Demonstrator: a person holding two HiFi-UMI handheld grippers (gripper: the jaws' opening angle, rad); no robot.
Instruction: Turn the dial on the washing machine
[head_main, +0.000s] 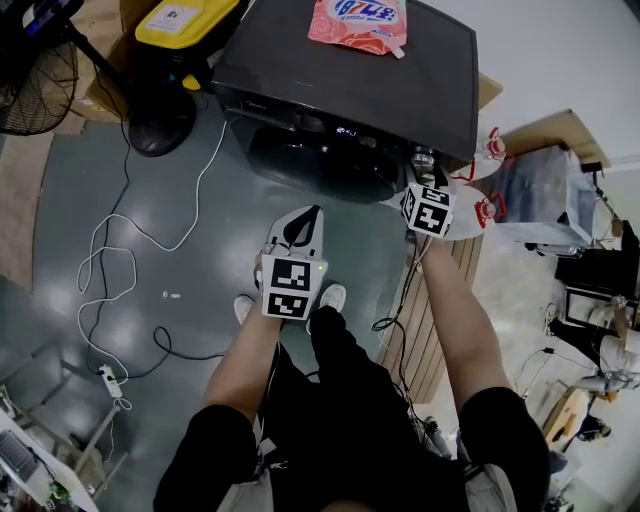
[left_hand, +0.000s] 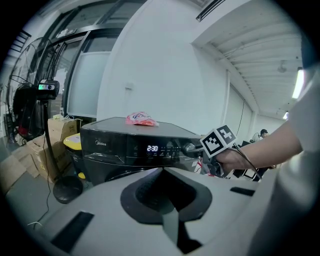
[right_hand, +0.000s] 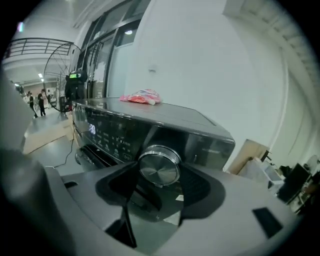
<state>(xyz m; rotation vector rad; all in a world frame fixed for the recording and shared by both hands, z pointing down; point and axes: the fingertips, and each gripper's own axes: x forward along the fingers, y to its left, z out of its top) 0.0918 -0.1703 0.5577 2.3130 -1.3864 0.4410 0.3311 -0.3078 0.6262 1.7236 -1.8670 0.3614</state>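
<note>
A black washing machine (head_main: 350, 80) stands in front of me, its display lit (left_hand: 152, 148). Its round silver dial (right_hand: 159, 166) sits at the right end of the control panel. My right gripper (right_hand: 157, 171) reaches the panel (head_main: 422, 172) and has the dial between its two jaws, one dark pad against each side of the rim. My left gripper (head_main: 305, 225) hangs lower, in front of the machine's door and away from it. Its jaws (left_hand: 164, 175) meet with nothing between them. In the left gripper view the right gripper's marker cube (left_hand: 218, 140) shows beside the dial (left_hand: 190, 147).
A pink detergent bag (head_main: 358, 22) lies on the machine's top. A standing fan (head_main: 30, 70) and a yellow box (head_main: 185, 20) are at the left. A white cable (head_main: 120, 260) with a power strip (head_main: 110, 380) trails over the grey floor. Wooden panels (head_main: 440, 300) and clutter stand at the right.
</note>
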